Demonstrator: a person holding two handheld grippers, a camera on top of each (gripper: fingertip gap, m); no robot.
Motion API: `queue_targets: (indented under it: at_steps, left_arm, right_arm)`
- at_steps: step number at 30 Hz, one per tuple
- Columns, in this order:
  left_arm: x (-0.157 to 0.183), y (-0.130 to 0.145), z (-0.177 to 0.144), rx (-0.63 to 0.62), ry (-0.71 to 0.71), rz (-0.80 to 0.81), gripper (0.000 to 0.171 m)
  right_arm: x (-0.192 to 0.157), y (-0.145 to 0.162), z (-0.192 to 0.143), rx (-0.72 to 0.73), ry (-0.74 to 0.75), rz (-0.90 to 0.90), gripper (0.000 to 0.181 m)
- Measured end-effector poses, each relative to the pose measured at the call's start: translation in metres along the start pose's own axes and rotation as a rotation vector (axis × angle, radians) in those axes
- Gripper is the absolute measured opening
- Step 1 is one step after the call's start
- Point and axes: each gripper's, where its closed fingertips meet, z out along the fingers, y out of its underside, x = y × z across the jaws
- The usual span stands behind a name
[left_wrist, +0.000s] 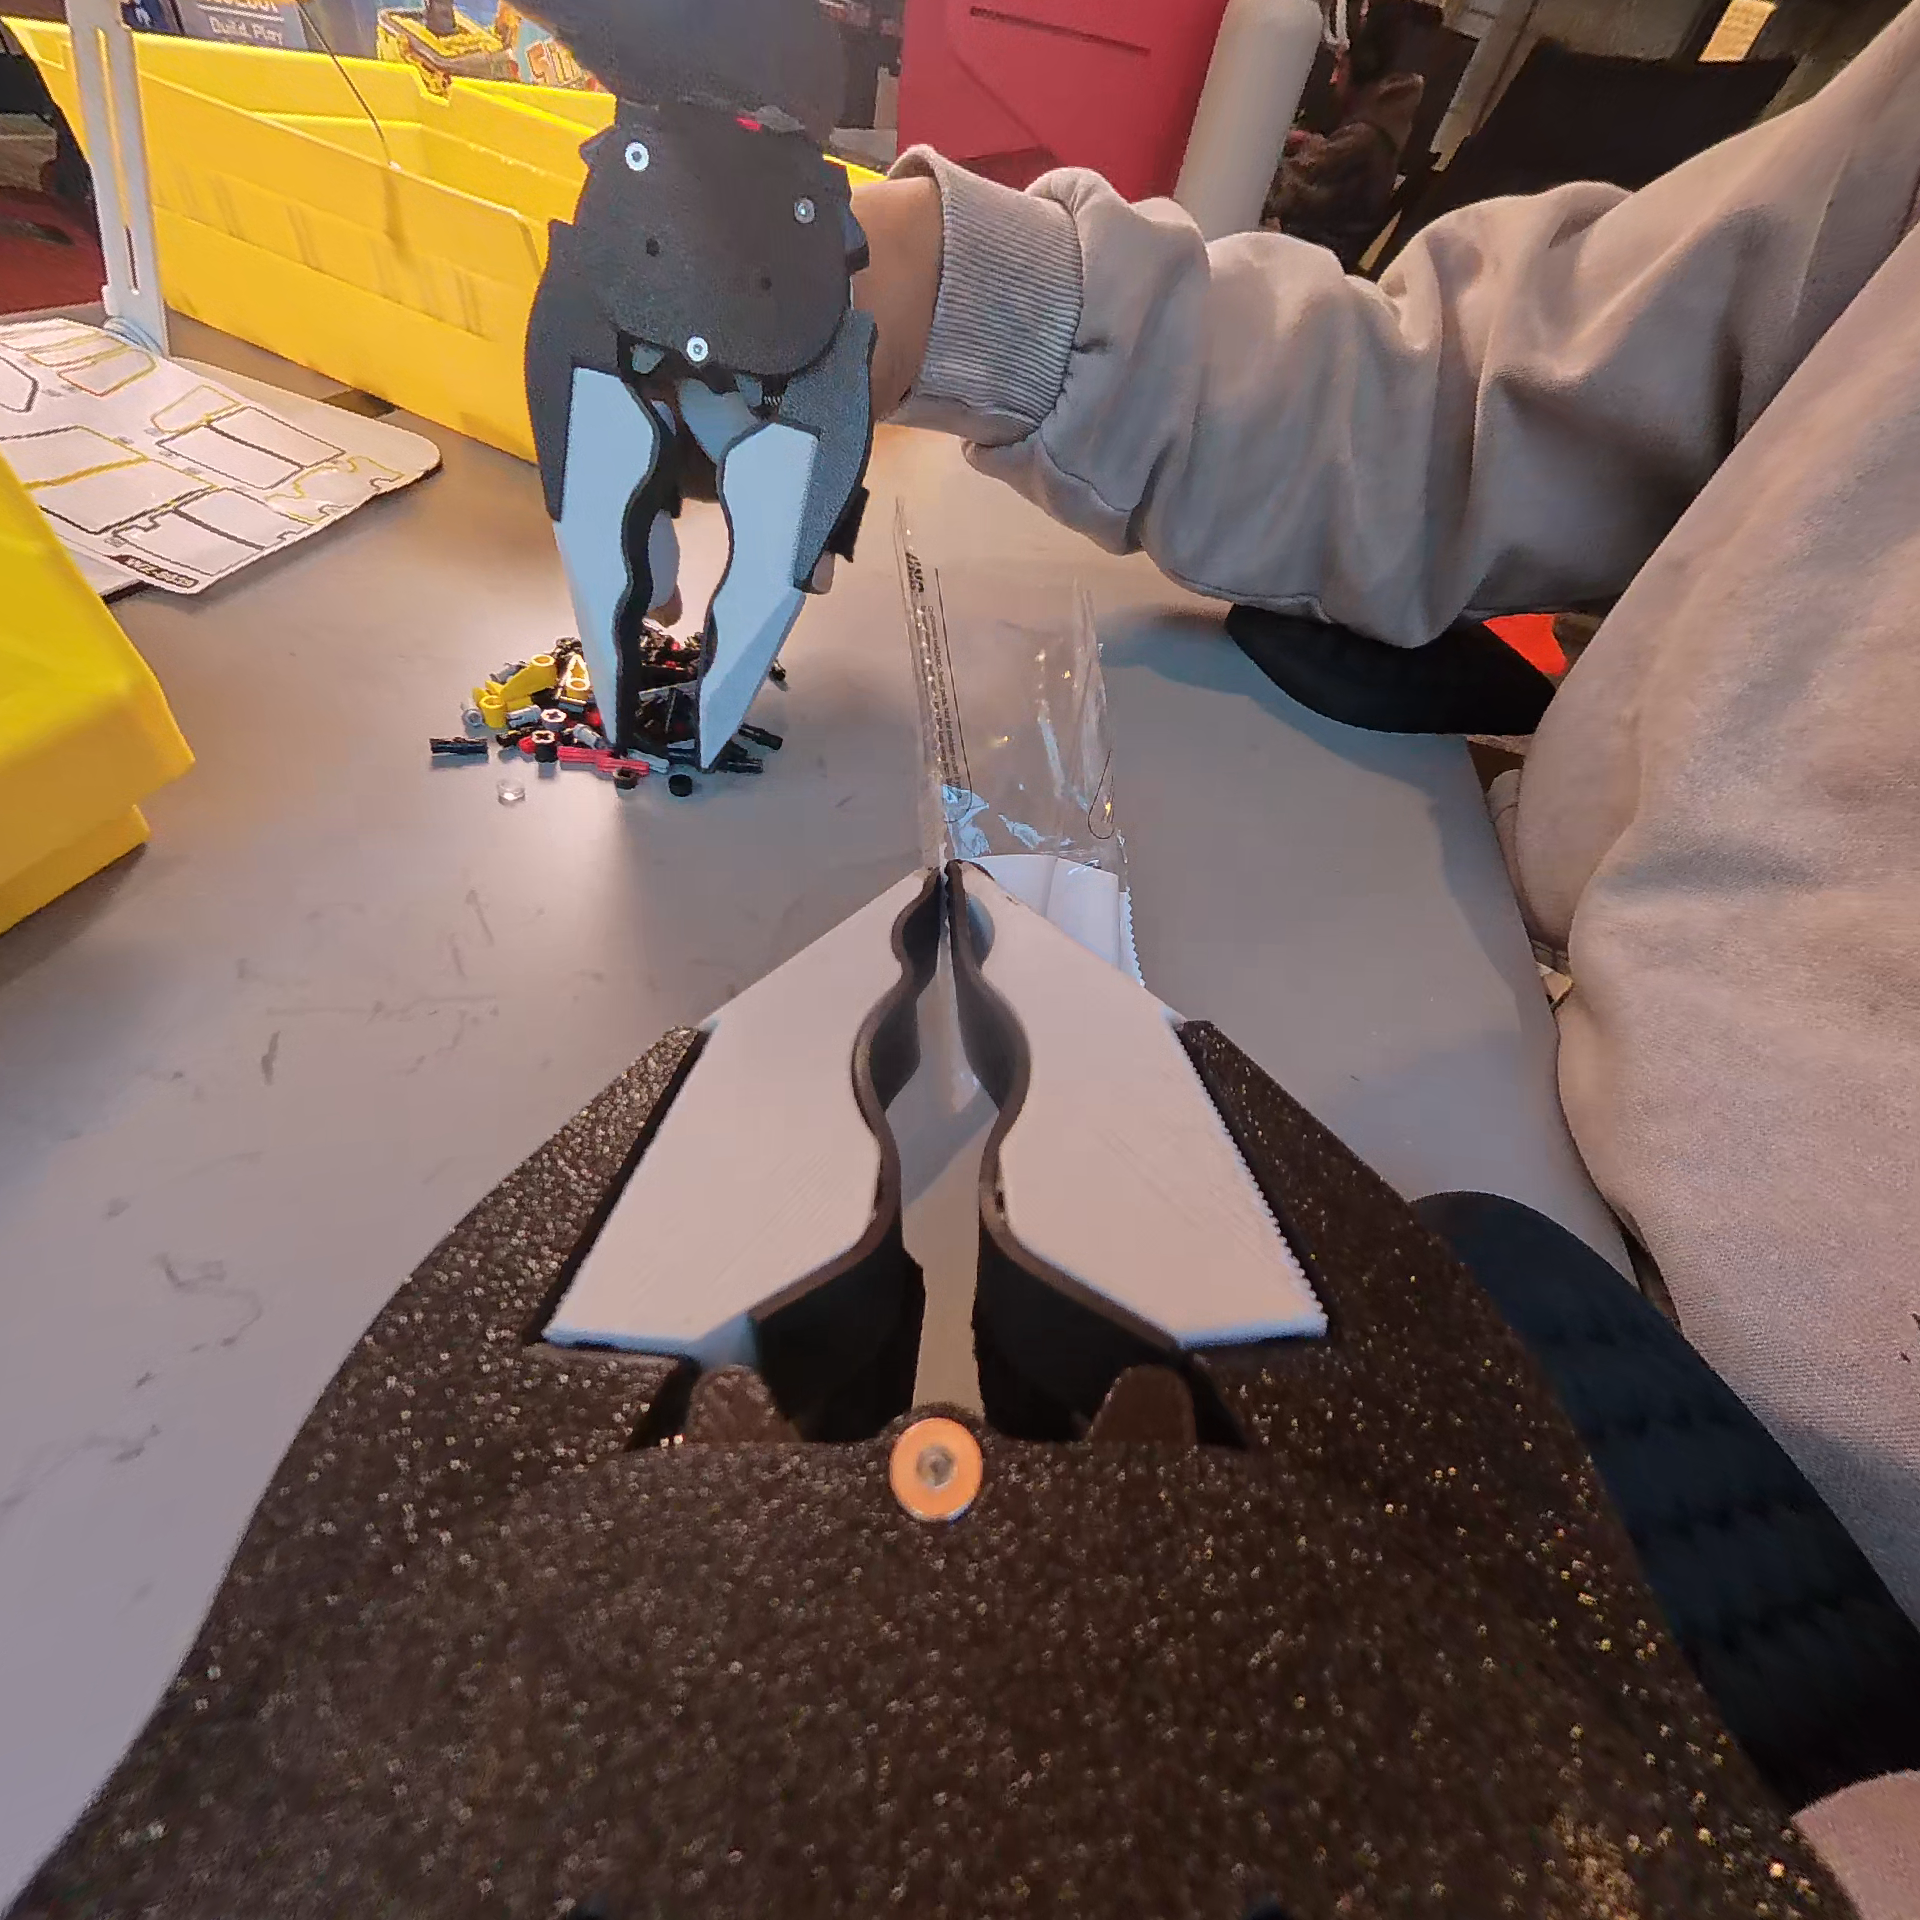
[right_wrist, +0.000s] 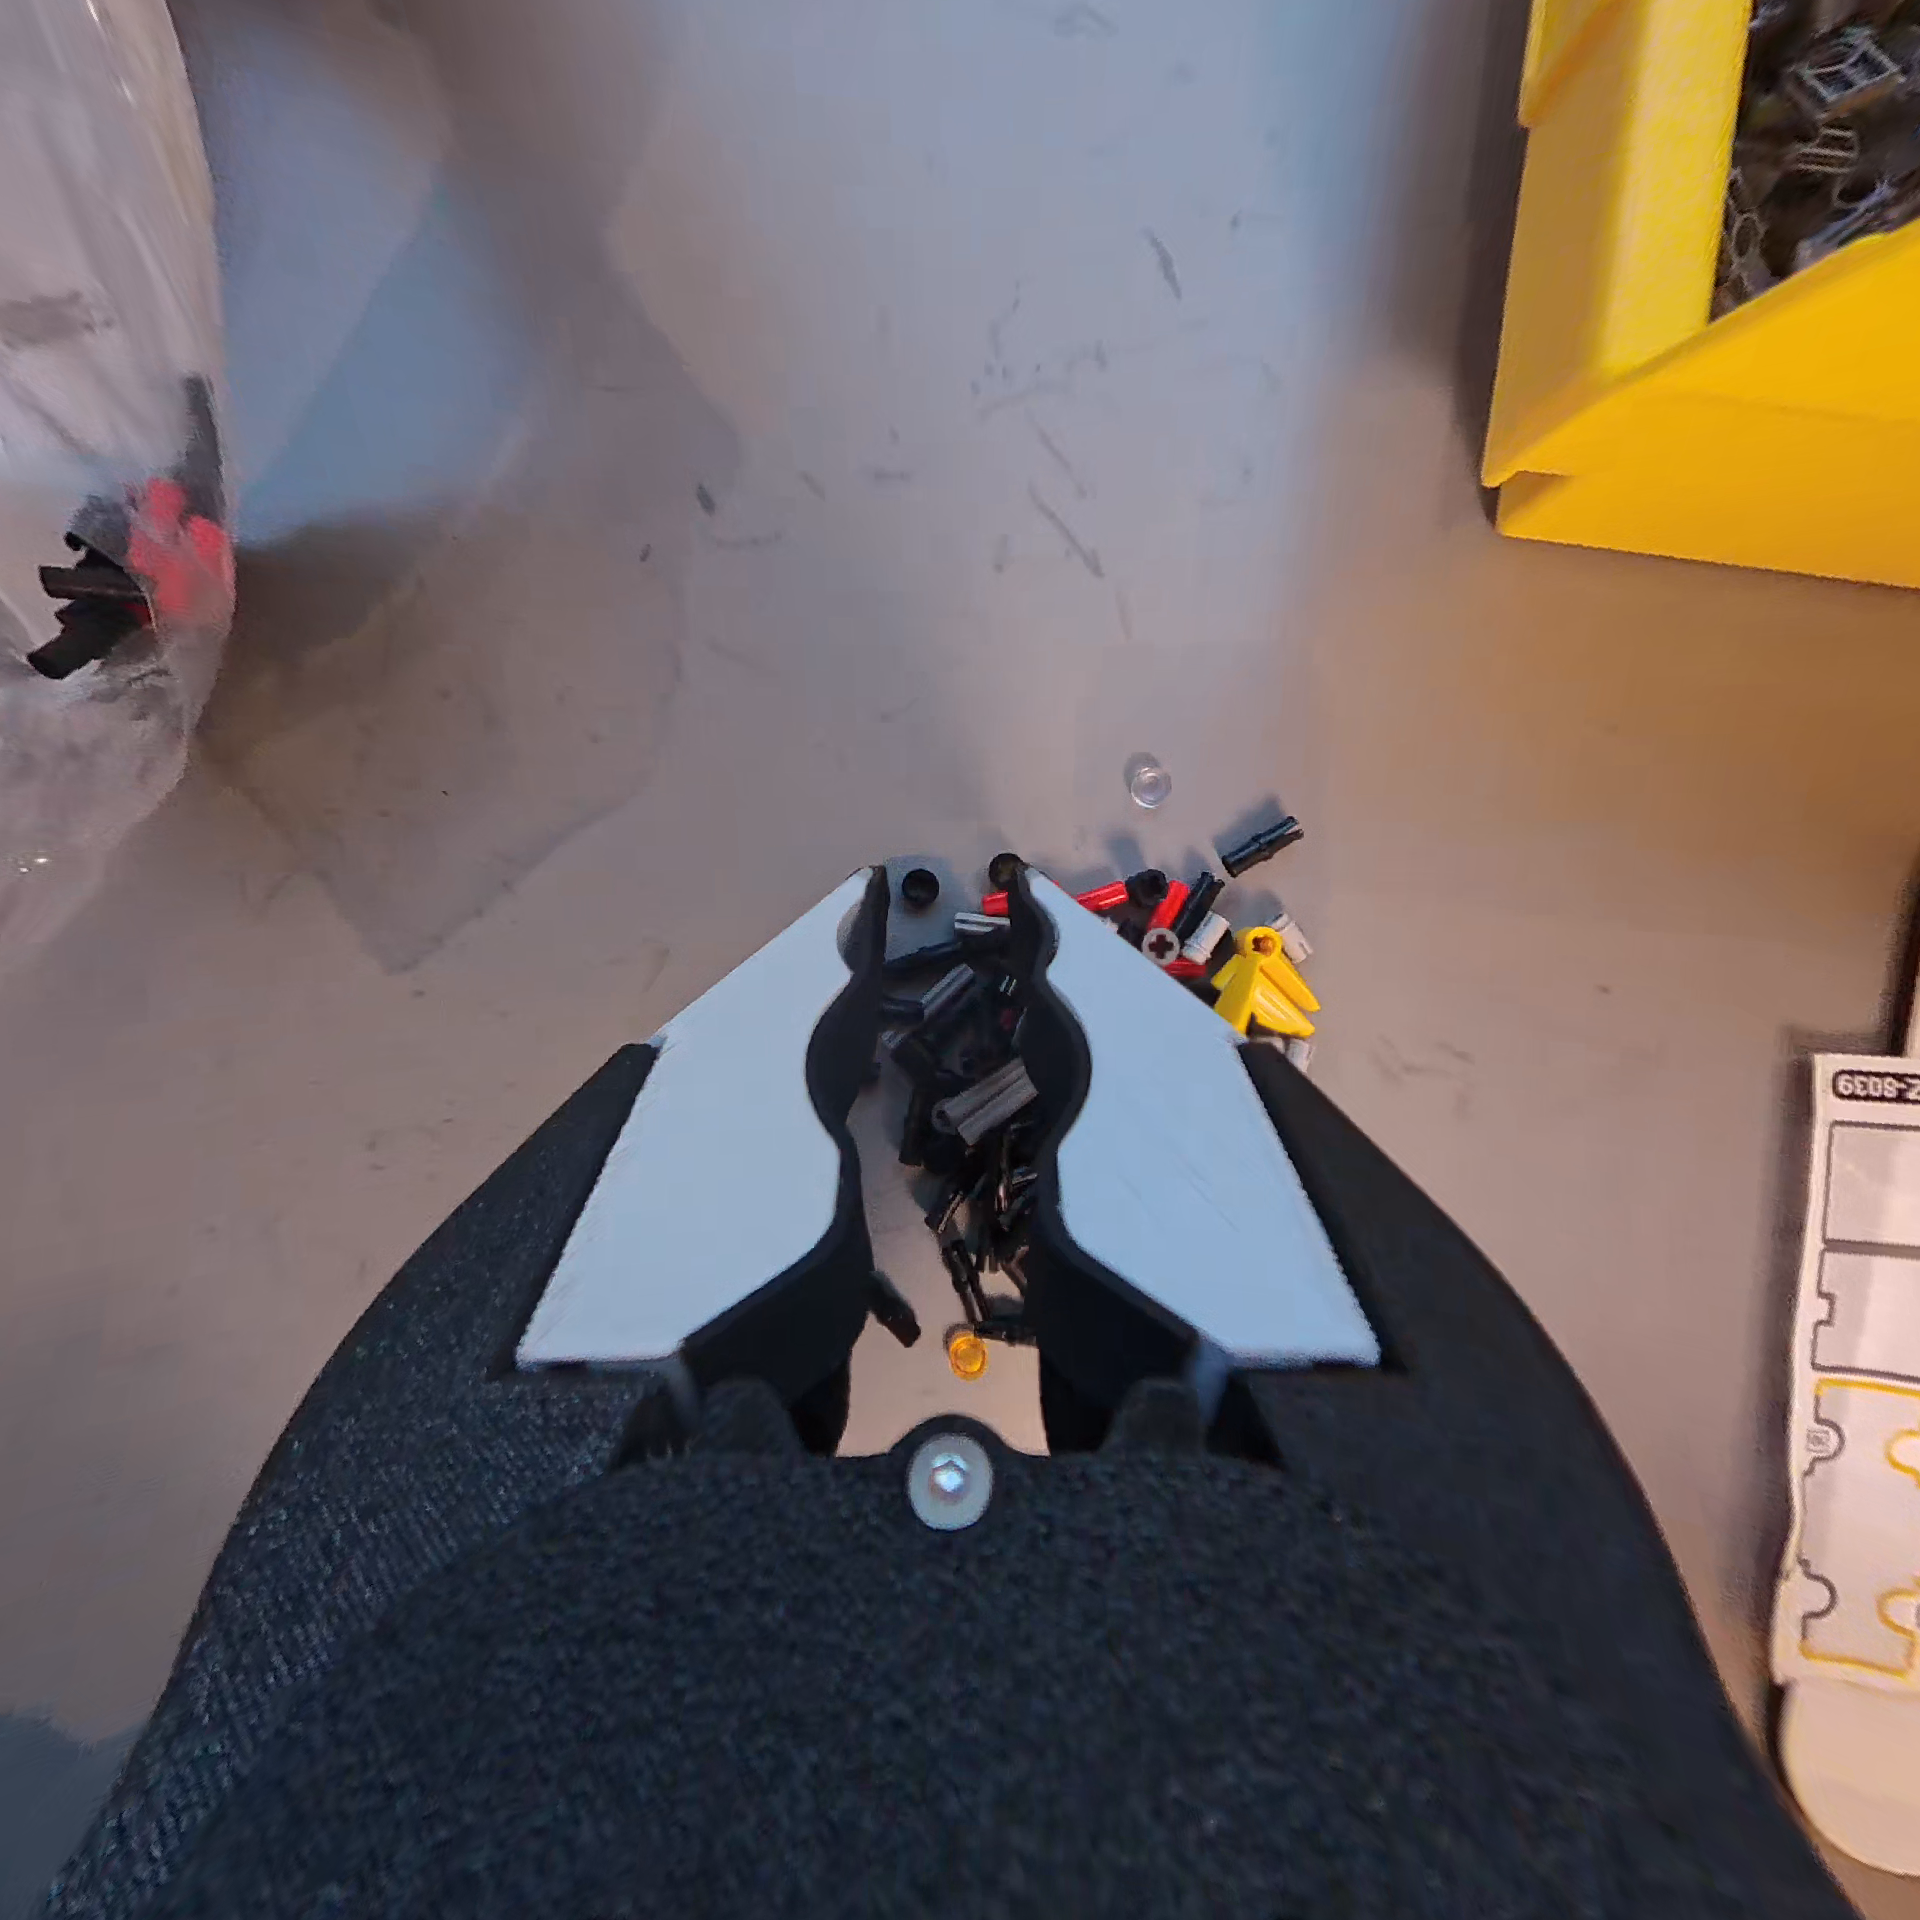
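Many small pieces (right_wrist: 987, 1101) between right fingers (right_wrist: 727, 1122)

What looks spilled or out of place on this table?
A pile of small bricks lies loose on the grey table under the open right gripper. A clear stud sits apart. The left gripper pinches a clear plastic bag.

Your light is soft and fairly dim, cool on the grey table (right_wrist: 935, 364) toward the top of the right wrist frame, warmer lower down. Broad blurred shadows fall at left centre there. The clear bag (right_wrist: 94, 468) at the left edge is smeared out of focus. Wide-angle bending curves your frame edges.
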Motion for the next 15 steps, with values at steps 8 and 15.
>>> queue_targets:
  at_steps: [8,15]
  left_arm:
    - [-0.0001,0.0005,-0.0006,0.0,0.001,0.001,0.0]
    - [-0.0007,0.0012,-0.0013,-0.002,-0.001,0.0,0.0]
  right_arm:
    - [0.0015,0.0044,0.0092,-0.117,-0.056,-0.07,0.024]
    - [0.0033,0.0042,0.0095,-0.132,-0.085,-0.085,0.009]
